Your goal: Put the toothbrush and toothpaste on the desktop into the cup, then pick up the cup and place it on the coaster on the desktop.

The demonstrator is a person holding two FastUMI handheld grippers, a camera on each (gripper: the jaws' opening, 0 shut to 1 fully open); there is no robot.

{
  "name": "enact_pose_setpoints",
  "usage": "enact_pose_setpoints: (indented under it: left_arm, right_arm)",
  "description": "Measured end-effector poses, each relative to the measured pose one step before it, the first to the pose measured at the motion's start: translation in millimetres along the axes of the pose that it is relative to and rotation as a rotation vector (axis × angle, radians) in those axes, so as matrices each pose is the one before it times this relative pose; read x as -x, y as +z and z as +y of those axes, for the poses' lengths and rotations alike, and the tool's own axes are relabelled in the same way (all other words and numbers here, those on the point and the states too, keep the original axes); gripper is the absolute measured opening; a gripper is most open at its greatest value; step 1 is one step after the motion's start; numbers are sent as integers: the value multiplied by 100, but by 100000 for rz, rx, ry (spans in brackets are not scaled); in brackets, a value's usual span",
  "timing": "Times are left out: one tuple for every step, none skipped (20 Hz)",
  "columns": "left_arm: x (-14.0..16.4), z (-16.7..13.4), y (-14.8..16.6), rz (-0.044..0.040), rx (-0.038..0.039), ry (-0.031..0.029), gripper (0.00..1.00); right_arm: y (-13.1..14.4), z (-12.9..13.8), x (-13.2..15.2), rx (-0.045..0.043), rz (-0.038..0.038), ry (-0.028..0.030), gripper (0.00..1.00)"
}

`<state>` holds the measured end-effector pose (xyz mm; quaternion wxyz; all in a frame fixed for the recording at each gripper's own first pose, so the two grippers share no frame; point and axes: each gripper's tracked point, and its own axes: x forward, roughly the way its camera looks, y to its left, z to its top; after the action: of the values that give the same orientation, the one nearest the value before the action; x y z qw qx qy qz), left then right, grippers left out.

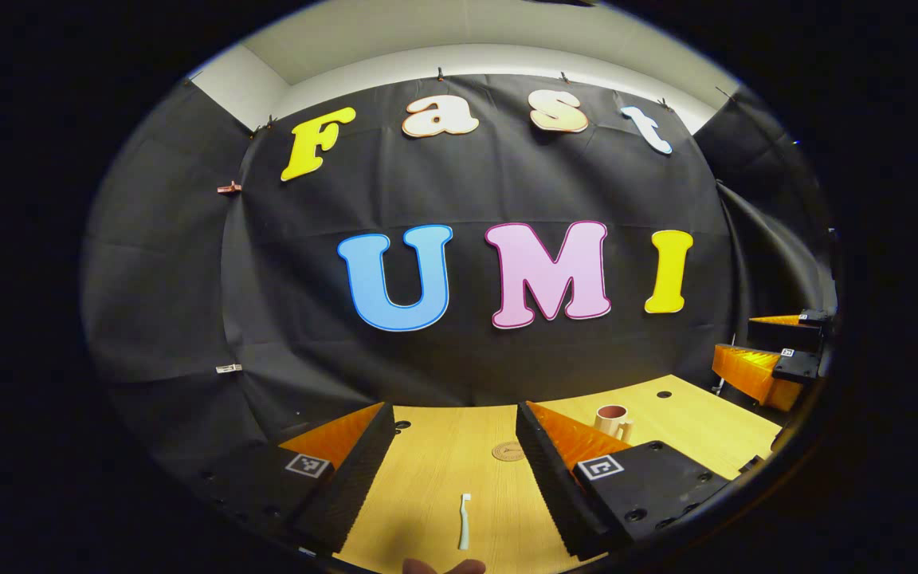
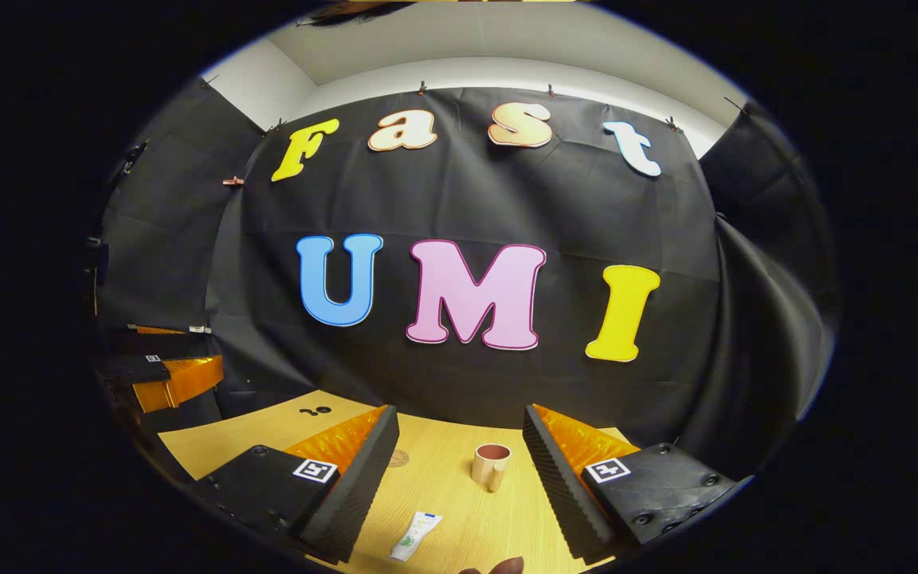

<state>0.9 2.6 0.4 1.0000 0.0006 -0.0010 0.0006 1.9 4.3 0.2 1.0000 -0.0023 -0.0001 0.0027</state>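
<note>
- We judge the task to be at its very start: nothing is in the cup yet, and both grippers are held above the desktop (image 1: 443, 470), facing the booth wall.
- The left gripper (image 1: 457, 470) has its fingers spread wide with nothing between them; the toothbrush (image 1: 464, 520) lies flat on the desktop low in the left gripper view, in the gap between the fingers but well below them.
- The right gripper (image 2: 459, 478) is likewise spread and empty; the toothpaste (image 2: 416, 536) lies at the bottom centre of the right gripper view, nearer the left-hand finger.
- The cup (image 2: 492, 464) stands upright between the right gripper's fingers, farther off, handle toward us; in the left gripper view it sits right of centre.
- The coaster (image 1: 508, 451) lies flat beyond the toothbrush, to the left of the cup and apart from it.
- Next, we think, each gripper must tip down and descend over its item, fingers set across the thin body, before closing.
</note>
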Motion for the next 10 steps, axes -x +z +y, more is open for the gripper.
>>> enact_pose_setpoints:
  left_arm:
    - [-58,70,-27,-68,30,20,97]
    - [-35,38,21,45,-1,47,97]
    - [85,146,-40,-109,72,98,97]
    - [-3,23,33,46,137,29,97]
    - [-138,27,-96,47,94,-24,97]
    - [-81,2,44,39,28,14,97]
    - [44,44,-37,110,56,-11,97]
    - [23,6,33,81,116,-1,97]
    - [-48,36,-76,17,76,55,97]
    - [-63,-8,-8,-35,93,4,97]
  right_arm:
    - [26,92,9,93,-140,36,97]
    - [57,-22,-28,6,46,-15,97]
    - [40,23,21,-117,-81,-3,97]
    - [-26,45,-29,7,-10,-45,97]
    - [4,17,-21,146,31,-60,97]
    - [19,-2,2,162,39,-38,97]
    - [3,70,-35,36,114,27,97]
    - [-23,50,54,-63,64,174,97]
    - [77,22,13,42,12,-24,97]
    - [-71,7,2,84,203,36,95]
